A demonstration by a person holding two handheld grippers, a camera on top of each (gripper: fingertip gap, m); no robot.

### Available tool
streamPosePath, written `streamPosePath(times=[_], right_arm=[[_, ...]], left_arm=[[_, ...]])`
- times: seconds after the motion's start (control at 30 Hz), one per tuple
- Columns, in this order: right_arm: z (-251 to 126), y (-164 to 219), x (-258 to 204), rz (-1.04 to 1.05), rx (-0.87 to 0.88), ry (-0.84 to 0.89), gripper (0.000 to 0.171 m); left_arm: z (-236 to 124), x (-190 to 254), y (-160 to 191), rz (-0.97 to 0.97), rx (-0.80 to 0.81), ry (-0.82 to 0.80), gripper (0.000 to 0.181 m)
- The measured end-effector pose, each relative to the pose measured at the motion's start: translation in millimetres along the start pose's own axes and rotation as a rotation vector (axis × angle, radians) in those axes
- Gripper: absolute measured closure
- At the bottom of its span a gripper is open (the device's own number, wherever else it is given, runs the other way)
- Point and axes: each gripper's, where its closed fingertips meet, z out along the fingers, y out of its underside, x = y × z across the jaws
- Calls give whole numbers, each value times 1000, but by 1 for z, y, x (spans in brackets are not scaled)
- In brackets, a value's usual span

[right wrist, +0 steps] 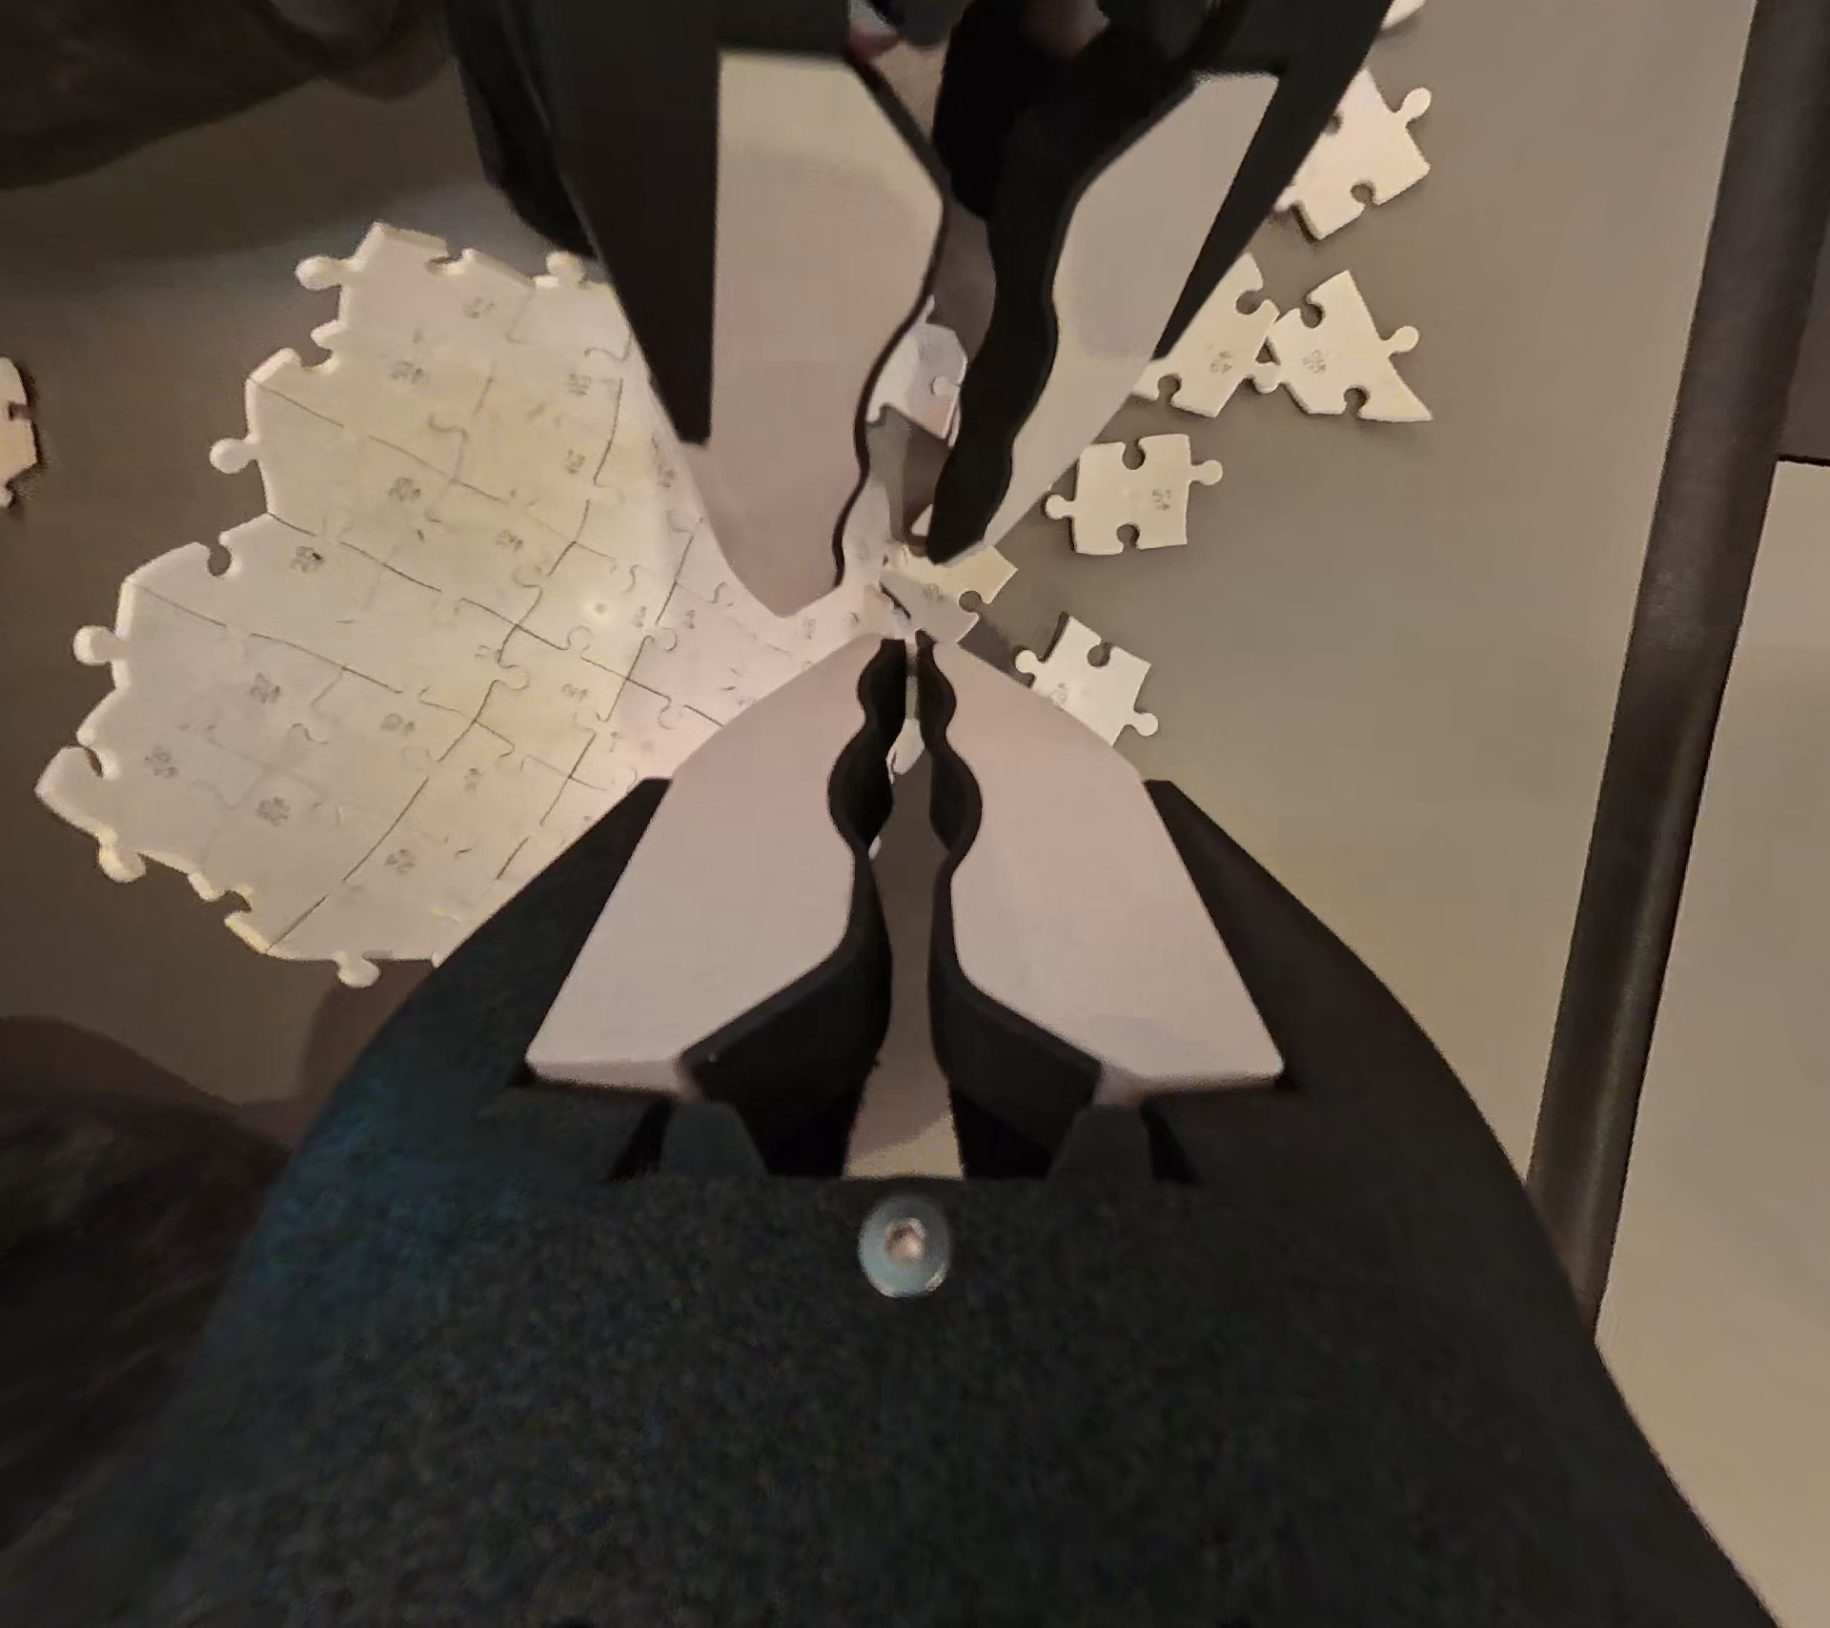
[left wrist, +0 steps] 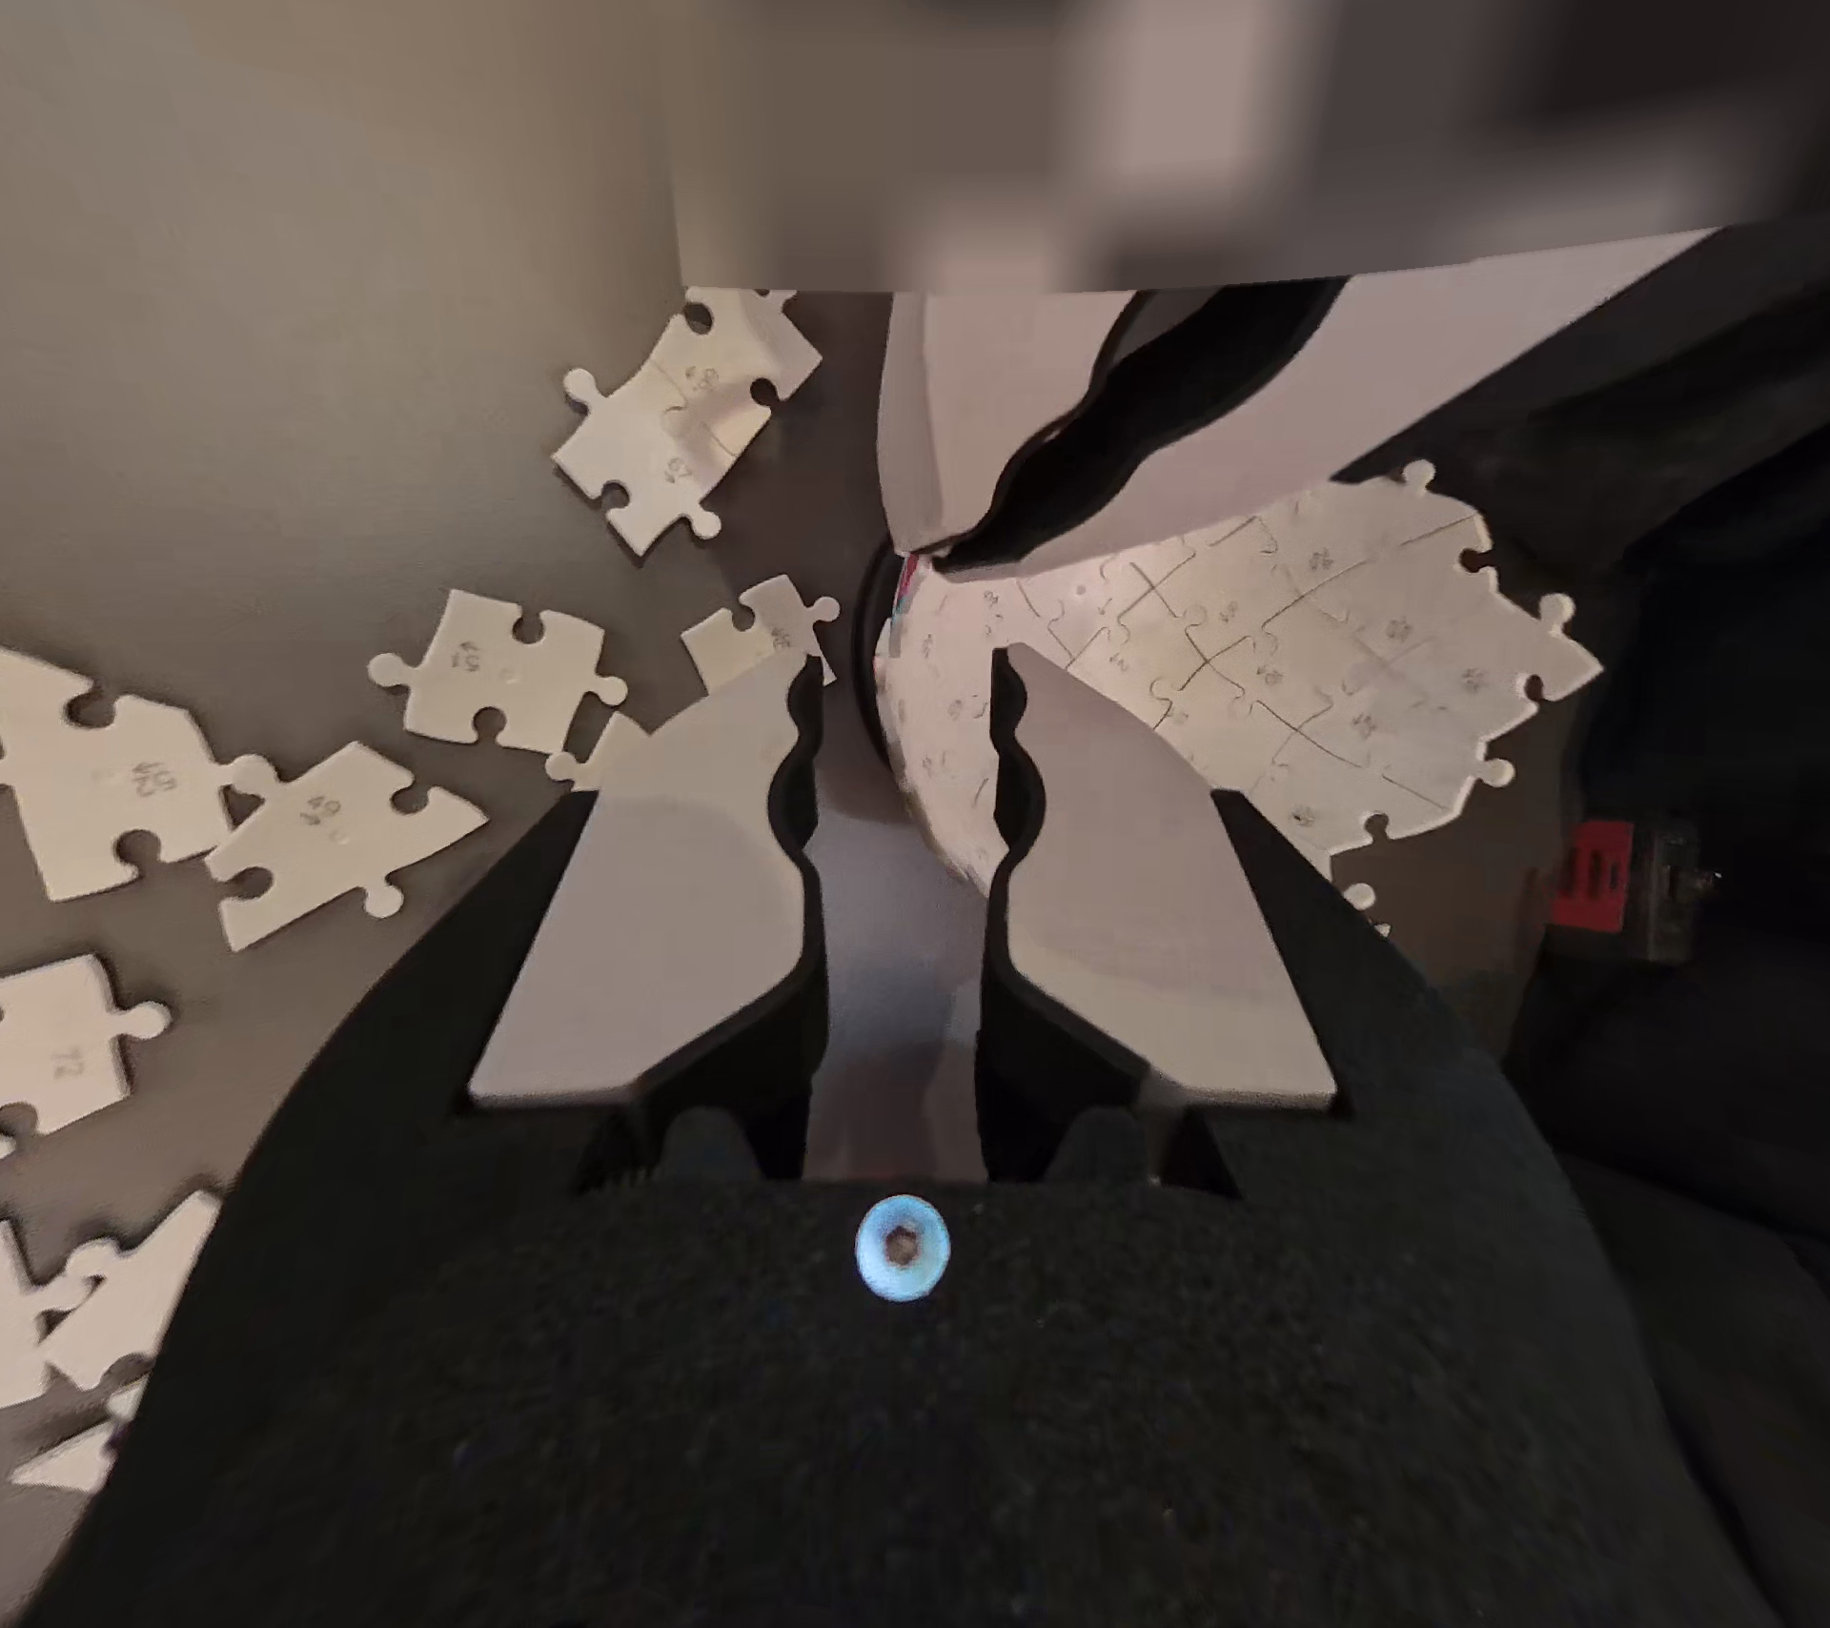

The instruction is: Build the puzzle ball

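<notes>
Many loose white pieces (left wrist: 500,669) on grey table (left wrist: 248,392), curved puzzle shell (right wrist: 376,590) beside.

The two tools meet tip to tip at the rim of the joined puzzle sheet (right wrist: 396,590), so little room is left between them. The left tool (right wrist: 881,560) comes down from the far side, the right tool (right wrist: 911,650) from the near side. To the right of the tips, loose pieces (right wrist: 1139,506) lie scattered, with bare worktop (right wrist: 1386,788) beyond. A dark bar (right wrist: 1674,590) bounds that side. In the left wrist view, more loose pieces (left wrist: 495,674) crowd the worktop's left part.
</notes>
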Motion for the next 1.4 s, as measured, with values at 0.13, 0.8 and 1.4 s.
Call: streamPosePath(times=[0.13, 0.8, 1.4], right_arm=[[0, -2, 0, -27, -20, 25, 169], [-2, 4, 7, -38, -13, 51, 168], [-6, 21, 2, 130, -9, -104, 157]], left_arm=[[3, -1, 2, -15, -7, 10, 152], [9, -8, -14, 11, 46, -21, 164], [11, -4, -12, 68, 30, -43, 179]])
